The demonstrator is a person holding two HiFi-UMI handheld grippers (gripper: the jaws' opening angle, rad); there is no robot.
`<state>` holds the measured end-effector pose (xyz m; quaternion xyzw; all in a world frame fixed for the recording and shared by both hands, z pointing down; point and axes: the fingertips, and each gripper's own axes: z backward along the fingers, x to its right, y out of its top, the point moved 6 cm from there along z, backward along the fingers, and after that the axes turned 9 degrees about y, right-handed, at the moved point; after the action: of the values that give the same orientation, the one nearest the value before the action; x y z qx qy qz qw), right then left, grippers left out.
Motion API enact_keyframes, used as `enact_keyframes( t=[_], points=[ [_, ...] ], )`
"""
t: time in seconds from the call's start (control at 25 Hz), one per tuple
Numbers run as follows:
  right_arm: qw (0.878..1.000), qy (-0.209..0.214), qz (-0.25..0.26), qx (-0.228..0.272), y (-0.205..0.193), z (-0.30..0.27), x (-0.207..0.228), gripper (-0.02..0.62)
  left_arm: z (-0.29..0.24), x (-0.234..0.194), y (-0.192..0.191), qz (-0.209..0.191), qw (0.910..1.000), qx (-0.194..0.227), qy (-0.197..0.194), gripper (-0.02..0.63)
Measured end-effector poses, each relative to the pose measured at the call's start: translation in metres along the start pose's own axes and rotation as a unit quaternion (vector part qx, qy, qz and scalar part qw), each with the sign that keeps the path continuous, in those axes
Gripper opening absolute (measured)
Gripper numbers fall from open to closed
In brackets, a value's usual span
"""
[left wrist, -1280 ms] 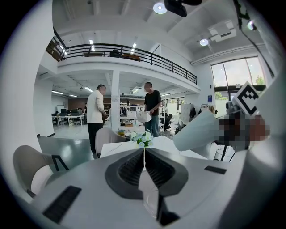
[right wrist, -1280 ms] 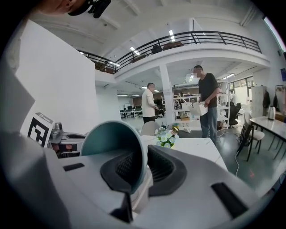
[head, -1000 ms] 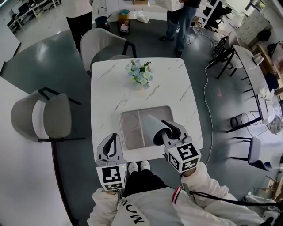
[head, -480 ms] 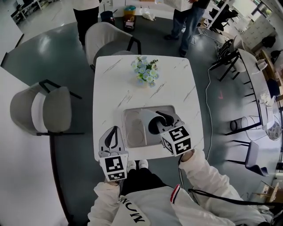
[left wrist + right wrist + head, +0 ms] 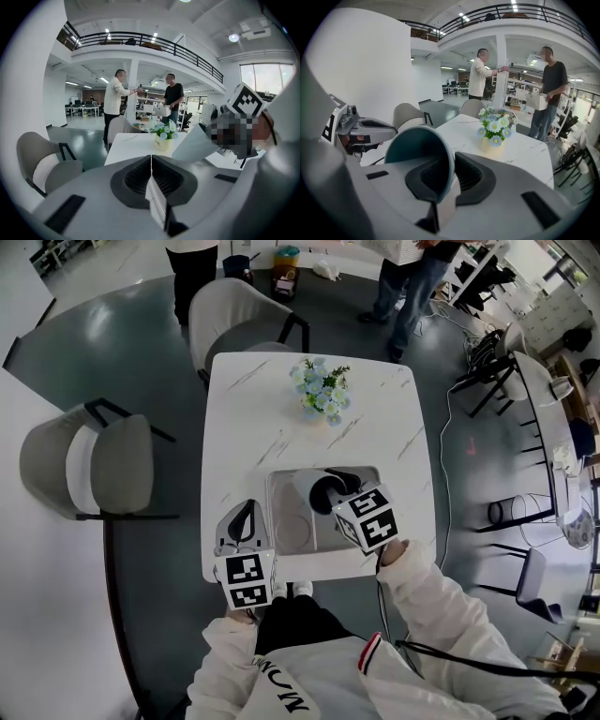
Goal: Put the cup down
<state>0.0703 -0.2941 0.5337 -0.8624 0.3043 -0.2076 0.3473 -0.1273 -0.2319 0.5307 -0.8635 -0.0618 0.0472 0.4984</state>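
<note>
The right gripper (image 5: 330,486) has lowered over the tray (image 5: 277,476) by the lower edge of the table (image 5: 244,427), with bare tabletop above it. Its jaws clamp the rim of the cup (image 5: 311,489), which is tilted over the tray's right part. The left gripper (image 5: 244,514), jaws together and empty, hovers left of the tray.

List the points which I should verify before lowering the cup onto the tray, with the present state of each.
1. Grip: ok. The right hand-held gripper is shut on the cup, one jaw inside its rim.
2. Cup upright: not ok. It is tilted, mouth toward the person.
3. Cup above the tray: ok, in the head view.
4. Landing compartment free: cannot tell; cup and gripper hide it.
5. Left hand-held gripper out of the way: ok. Shut, empty, left of the tray.
</note>
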Motion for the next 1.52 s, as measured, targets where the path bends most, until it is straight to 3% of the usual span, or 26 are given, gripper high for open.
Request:
enact_keyframes(
  t=[0.68, 1.2, 1.52],
  points=[
    [0.988, 0.062, 0.034, -0.136, 0.006, -0.061, -0.001, 0.034, -0.033, -0.011, -0.017, 0.026, 0.9988, -0.041, 0.007, 0.012],
    [0.963, 0.099, 0.041, -0.248, -0.007, -0.089, -0.004, 0.034, -0.045, -0.011, -0.027, 0.036, 0.9977, -0.058, 0.003, 0.012],
    [0.958, 0.101, 0.041, -0.265, -0.011, -0.100, -0.004, 0.034, -0.044, -0.015, -0.035, 0.036, 0.9973, -0.064, 0.001, 0.012]
  ],
)
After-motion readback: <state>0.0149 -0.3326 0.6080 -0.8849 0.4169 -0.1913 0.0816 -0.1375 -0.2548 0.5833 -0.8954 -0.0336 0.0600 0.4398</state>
